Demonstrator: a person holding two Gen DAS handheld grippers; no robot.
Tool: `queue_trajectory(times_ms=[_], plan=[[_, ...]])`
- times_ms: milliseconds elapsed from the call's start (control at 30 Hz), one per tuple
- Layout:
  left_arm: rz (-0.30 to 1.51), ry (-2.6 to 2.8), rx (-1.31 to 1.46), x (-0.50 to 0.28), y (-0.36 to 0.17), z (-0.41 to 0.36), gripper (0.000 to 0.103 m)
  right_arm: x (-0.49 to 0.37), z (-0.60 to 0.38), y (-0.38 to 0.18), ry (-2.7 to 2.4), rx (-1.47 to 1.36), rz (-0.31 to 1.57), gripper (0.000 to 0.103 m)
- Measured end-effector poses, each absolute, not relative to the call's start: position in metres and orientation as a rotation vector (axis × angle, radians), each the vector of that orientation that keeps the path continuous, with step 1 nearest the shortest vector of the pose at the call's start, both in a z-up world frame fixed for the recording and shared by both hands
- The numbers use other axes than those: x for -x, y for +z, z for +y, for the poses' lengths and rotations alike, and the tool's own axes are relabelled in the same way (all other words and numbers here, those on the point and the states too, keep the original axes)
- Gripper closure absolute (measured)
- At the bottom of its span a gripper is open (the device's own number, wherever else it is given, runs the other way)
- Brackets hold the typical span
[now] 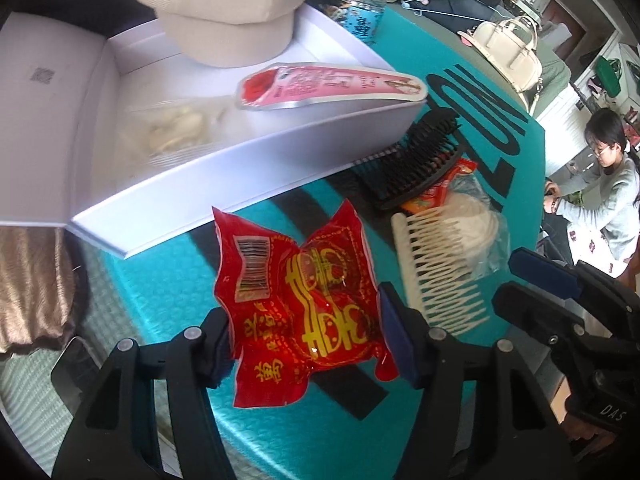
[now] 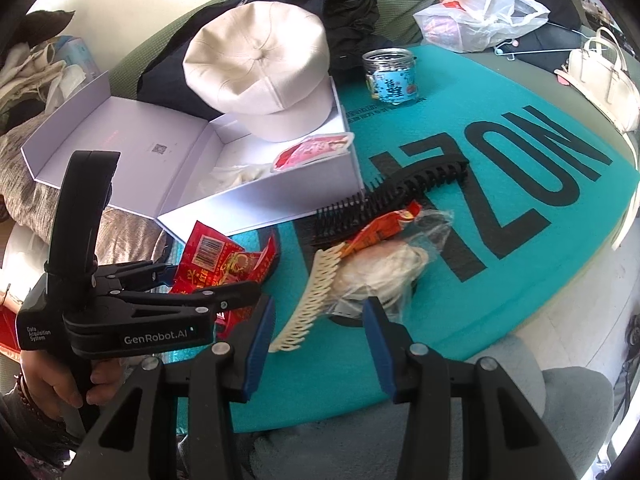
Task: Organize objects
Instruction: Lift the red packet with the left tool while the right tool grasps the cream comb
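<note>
Left wrist view, left gripper (image 1: 306, 344) pinching crinkly red foil packet (image 1: 298, 316), right gripper (image 2: 320, 344) wide open, toothed cream comb (image 2: 306, 304) nearby

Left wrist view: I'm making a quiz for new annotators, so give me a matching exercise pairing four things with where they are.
Things:
1. red packet
2. cap
3. pink sachet
4. white comb

Places:
A. lying on the teal mat
B. resting on the box's far edge
C. between the left fingers
D. lying across the white box

Pairs: 1-C, 2-B, 3-D, 4-A
</note>
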State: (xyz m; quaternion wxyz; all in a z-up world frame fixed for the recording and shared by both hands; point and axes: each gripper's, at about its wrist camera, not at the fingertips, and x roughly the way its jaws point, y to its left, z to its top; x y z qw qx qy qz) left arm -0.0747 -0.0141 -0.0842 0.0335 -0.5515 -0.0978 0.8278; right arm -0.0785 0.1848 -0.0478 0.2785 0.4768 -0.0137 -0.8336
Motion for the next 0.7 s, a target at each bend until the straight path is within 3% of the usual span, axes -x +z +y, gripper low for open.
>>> queue_trajectory(times_ms=[433, 567, 600, 667, 700], plan=[[-0.324, 2.548, 1.688, 0.07, -0.098, -0.029, 0.026, 0.076, 0.168, -0.076, -2.189, -1.382, -0.087, 0.057], [-0.296, 2.583, 1.676, 0.071, -0.099, -0.026, 0.026, 0.08, 0.163, -0.083, -2.184, -1.408, -0.124, 0.058], [-0.288, 2.593, 1.672, 0.071, -0.098, -0.024, 0.026, 0.08, 0.162, -0.083, -2.197, -1.412, -0.119, 0.06], [-0.259, 2.61, 1.661, 0.069, -0.097, -0.022, 0.028, 0.08, 0.16, -0.084, -2.217, -1.418, -0.11, 0.083], [-0.242, 2.618, 1.655, 0.069, -0.096, -0.021, 0.029, 0.08, 0.16, -0.086, -2.217, -1.423, -0.109, 0.087]])
